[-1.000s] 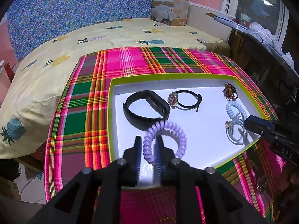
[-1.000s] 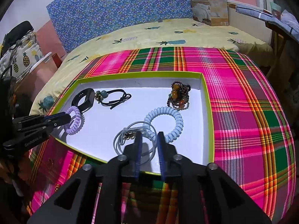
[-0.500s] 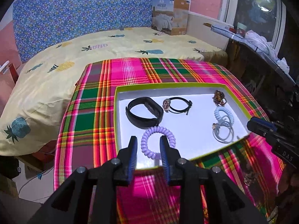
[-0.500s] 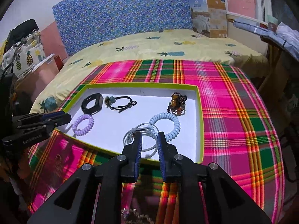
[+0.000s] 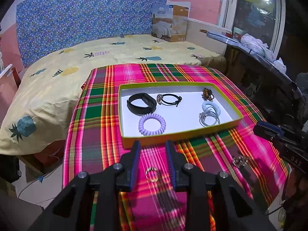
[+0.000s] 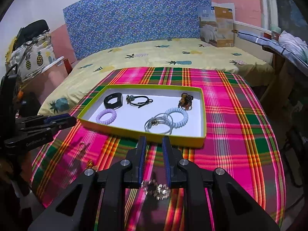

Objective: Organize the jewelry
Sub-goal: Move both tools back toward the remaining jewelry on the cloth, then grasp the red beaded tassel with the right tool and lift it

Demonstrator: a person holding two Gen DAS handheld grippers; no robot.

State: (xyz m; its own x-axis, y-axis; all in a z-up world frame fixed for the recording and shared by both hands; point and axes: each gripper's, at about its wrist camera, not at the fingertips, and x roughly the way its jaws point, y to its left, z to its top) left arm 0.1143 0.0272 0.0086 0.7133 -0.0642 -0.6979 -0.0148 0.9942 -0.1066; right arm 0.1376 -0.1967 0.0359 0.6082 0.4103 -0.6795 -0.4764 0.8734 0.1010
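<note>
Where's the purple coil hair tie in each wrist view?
Left wrist: purple coil hair tie lies in the tray's near-left part, just below the black band, above the left fingertips.
Right wrist: purple coil hair tie sits at the tray's left end, left of centre frame.
Shared landmark: the green-rimmed tray.

Green-rimmed tray [image 5: 179, 134] on plaid cloth; inside: black band [image 5: 141, 104], black cord bracelet [image 5: 169, 100], beaded bracelet [image 5: 207, 94], lilac coil [image 5: 152, 124], pale blue coil [image 5: 210, 106], grey rings [image 5: 208, 118]; gold ring [image 5: 152, 174], sparkly cluster [image 5: 239, 161] outside, near tray's front edge.
</note>
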